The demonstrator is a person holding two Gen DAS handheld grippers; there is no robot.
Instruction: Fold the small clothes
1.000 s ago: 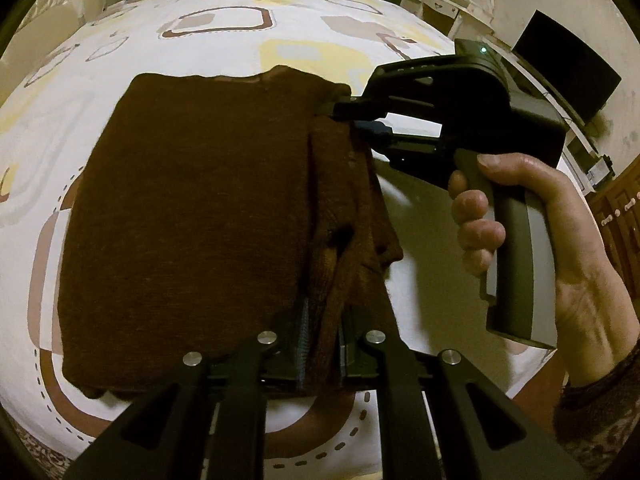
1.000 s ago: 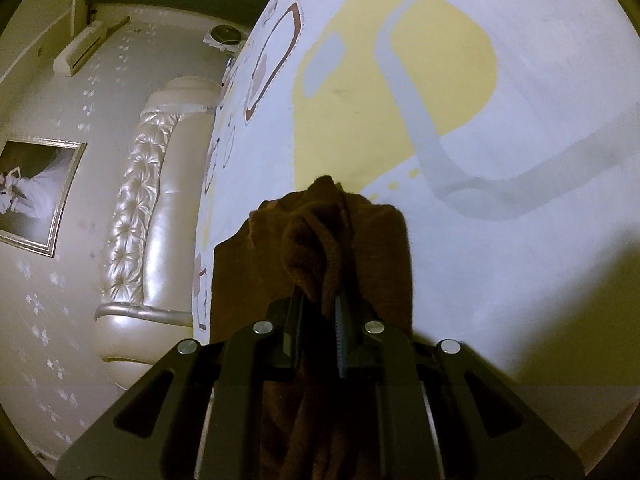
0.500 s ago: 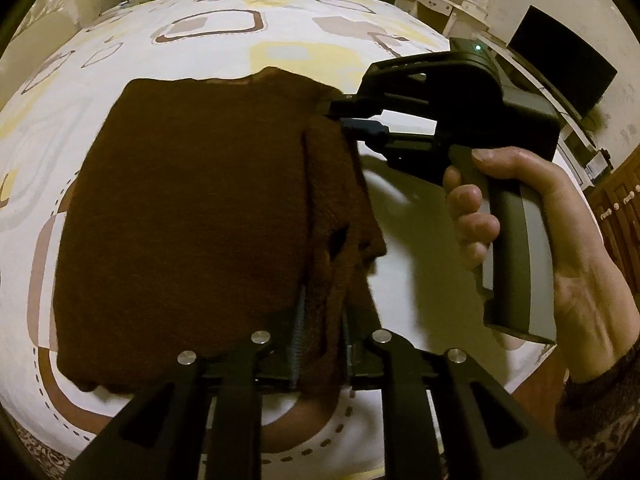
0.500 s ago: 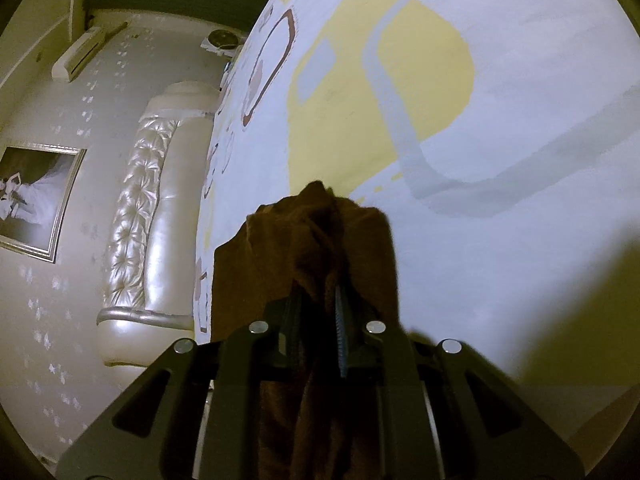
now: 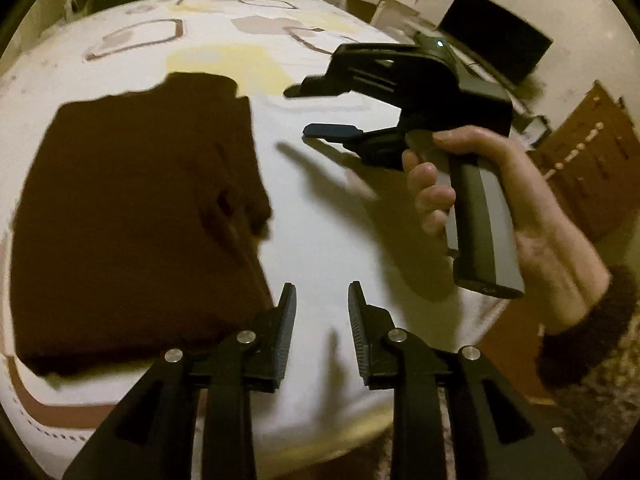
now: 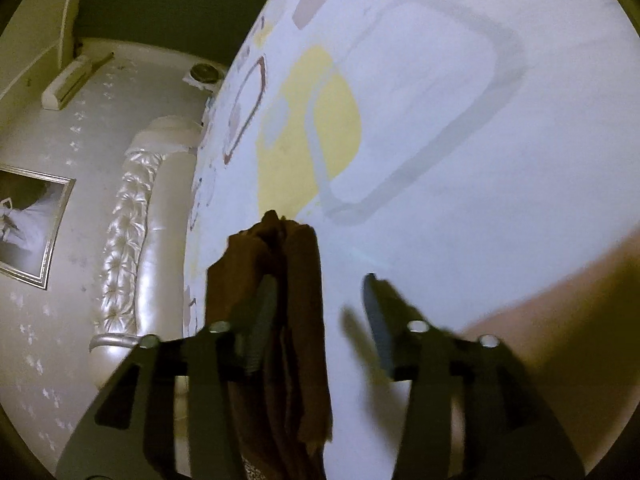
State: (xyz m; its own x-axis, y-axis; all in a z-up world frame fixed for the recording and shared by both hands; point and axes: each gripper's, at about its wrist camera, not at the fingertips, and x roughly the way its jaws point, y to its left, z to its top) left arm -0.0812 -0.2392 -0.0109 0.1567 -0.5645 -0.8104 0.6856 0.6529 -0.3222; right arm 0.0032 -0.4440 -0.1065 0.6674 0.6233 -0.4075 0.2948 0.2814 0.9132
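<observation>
The bed under its white patterned sheet carries everything here, and the brown garment lies folded flat on it toward the left side and near edge, its long axis running from the near edge away toward the far one. My left gripper hangs over bare sheet just beside the garment's right-hand fold, so the cloth lies to its left; its jaws are opening and nothing is between them. My right gripper, held in my right hand, sits farther along near the garment's far right corner, its jaws opening too; in its own view the cloth edge lies loose along the left finger, no longer pinched. I judge the left gripper the nearer for the next fold. No containers are in sight.
</observation>
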